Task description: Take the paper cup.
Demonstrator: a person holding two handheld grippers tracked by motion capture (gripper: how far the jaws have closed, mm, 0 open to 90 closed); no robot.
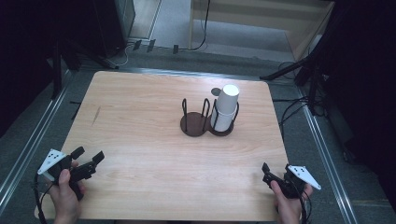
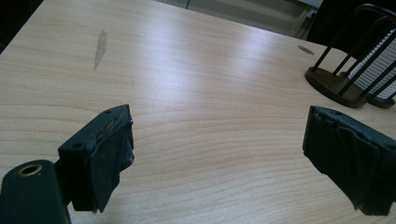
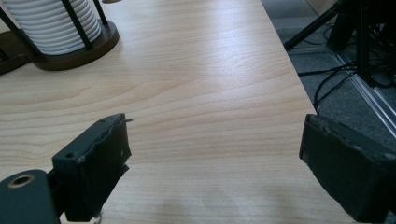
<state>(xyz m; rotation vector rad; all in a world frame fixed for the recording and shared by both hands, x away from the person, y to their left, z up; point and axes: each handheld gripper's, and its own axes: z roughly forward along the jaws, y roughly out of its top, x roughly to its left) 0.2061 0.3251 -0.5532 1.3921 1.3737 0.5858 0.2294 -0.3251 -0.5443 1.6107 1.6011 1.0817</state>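
Table: we see a light wooden table [image 1: 154,163] with rounded corners, standing on a grey floor [image 1: 28,140]. Its top has a faint dark streak [image 1: 96,115] toward the far left side and a small dark round spot [image 1: 215,91] near the far edge.

Surroundings: black stand legs [image 1: 289,70] and loose cables [image 1: 294,112] lie on the floor to the right of the table and beyond it.

Holder: a dark brown holder [image 1: 196,127] with two round bases joined side by side stands near the middle of the table, a little to the right. Thin black wire loops rise upright from each base.

Cups: a stack of white cups [image 1: 225,108], upside down, sits inside the right ring of the holder and leans slightly. The left ring has nothing in it. In the right gripper view we see the ribbed rims of the stack [image 3: 51,23] resting on the base.

Left gripper: the left gripper [image 1: 89,155] is at the near left corner of the table, held in the person's left hand [image 1: 65,196]. Its jaws stand wide apart with nothing between them, only bare wood.

Right gripper: the right gripper [image 1: 276,169] is at the near right corner, held in the right hand [image 1: 287,203], well apart from the holder. Its jaws are also spread wide and hold nothing.
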